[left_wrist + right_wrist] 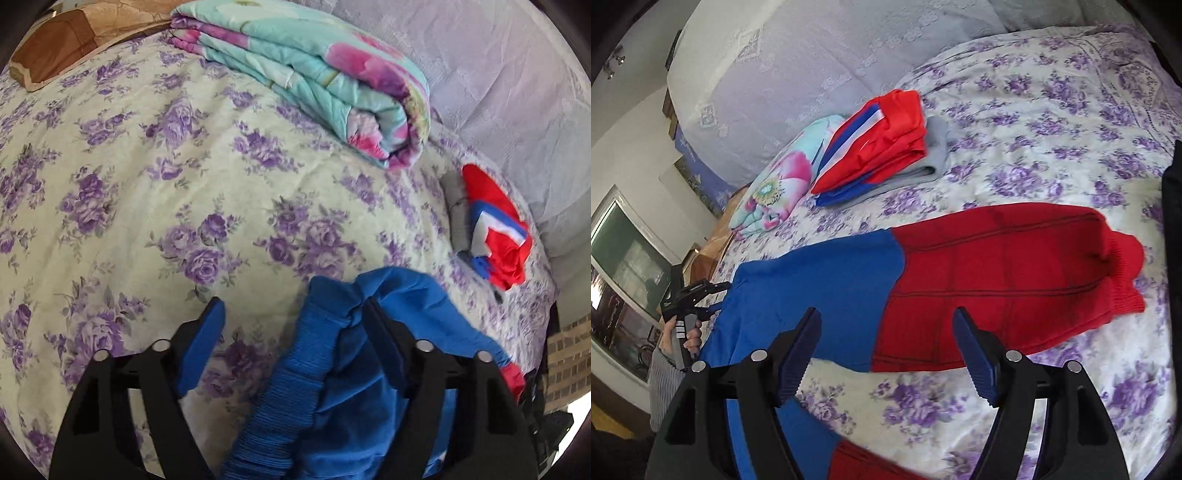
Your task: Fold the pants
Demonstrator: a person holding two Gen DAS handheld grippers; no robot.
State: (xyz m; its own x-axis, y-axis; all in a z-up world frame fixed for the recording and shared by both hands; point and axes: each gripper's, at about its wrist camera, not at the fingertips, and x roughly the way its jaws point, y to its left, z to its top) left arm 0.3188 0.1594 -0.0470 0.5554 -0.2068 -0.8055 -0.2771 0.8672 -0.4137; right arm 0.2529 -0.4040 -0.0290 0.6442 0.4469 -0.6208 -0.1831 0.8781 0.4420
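Observation:
Blue and red pants lie on the floral bedspread, blue top to the left, one red leg stretched right to its ribbed cuff; the second leg runs down under my right gripper. My right gripper is open and empty just above the near leg. In the left wrist view the blue waistband lies bunched between the jaws of my left gripper, which stand wide apart with cloth draped over the right finger. The left gripper also shows at the waist end in the right wrist view.
A stack of folded red, blue and grey clothes lies behind the pants, also visible in the left wrist view. A folded teal and pink quilt sits further back. A lilac headboard cover borders the bed. A window is at left.

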